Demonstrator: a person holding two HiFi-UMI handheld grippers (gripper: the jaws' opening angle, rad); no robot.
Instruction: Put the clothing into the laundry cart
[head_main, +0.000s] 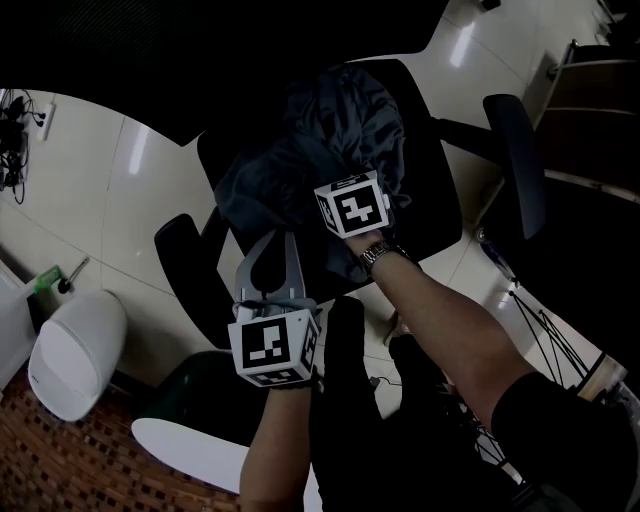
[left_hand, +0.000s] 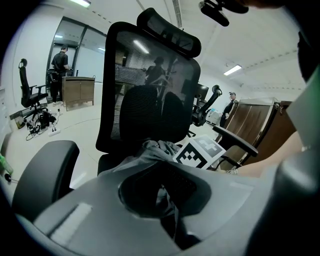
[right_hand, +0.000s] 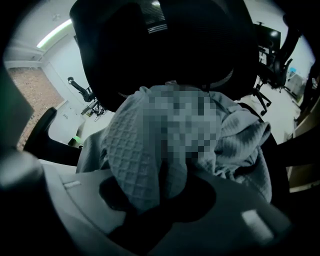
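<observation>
Grey clothing (head_main: 340, 130) lies heaped on the seat of a black office chair (head_main: 440, 190). My right gripper (head_main: 343, 172) points steeply down into the heap, with its marker cube just above the cloth. In the right gripper view a quilted fold of the clothing (right_hand: 135, 145) sits between the jaws of that gripper (right_hand: 155, 200), which are shut on it. My left gripper (head_main: 285, 238) is lower left, at the near edge of the garment, with its tips together. In the left gripper view the clothing (left_hand: 150, 150) lies just beyond that gripper (left_hand: 160, 170). Whether it pinches cloth I cannot tell.
The chair's armrests (head_main: 515, 160) flank the seat and its mesh backrest (left_hand: 150, 75) rises behind. A white rounded bin (head_main: 78, 350) stands at the lower left by a brick-patterned floor. Wooden furniture (head_main: 590, 100) is at the right. Two people (left_hand: 61, 60) stand far off.
</observation>
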